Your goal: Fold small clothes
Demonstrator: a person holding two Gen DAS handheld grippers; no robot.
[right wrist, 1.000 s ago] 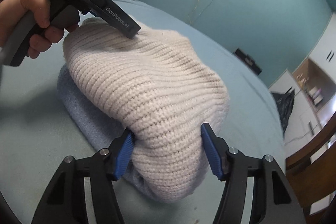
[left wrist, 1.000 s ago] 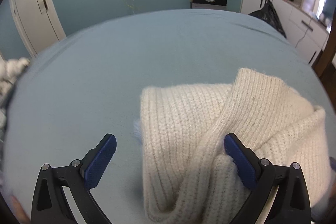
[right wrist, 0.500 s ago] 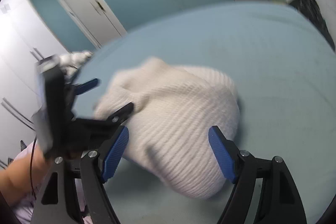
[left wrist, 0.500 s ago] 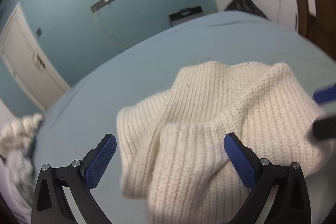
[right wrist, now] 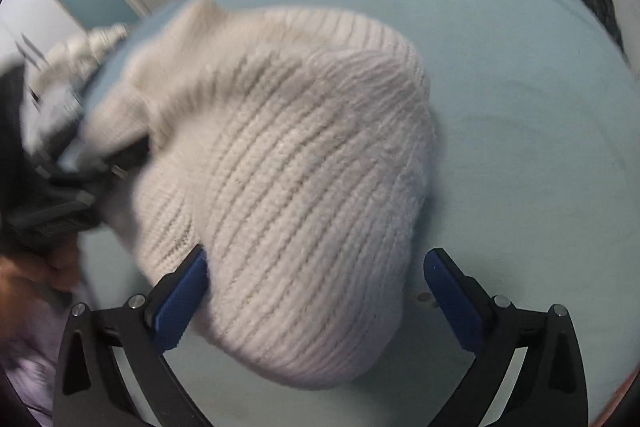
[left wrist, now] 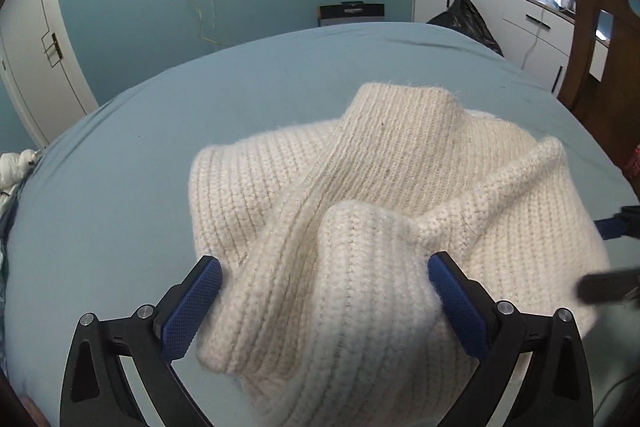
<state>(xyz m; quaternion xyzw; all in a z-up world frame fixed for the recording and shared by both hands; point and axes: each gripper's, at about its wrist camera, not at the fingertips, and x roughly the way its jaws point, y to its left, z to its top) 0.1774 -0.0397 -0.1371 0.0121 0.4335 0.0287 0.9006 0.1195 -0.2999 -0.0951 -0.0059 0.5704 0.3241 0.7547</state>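
Cream knit garment [right wrist: 288, 187] bunched on bed [right wrist: 520, 75], frame centre. Right tongs [right wrist: 316, 279] just opened wide, straddling its near end, right pad clear. Left tongs [left wrist: 324, 291] wide, astride folded edge.

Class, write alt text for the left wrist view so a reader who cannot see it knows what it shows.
A cream ribbed knit garment lies bunched on a blue bed sheet, part of it between the open blue-padded fingers of the left gripper. Behind are a teal wall, white cabinets and a wooden chair.
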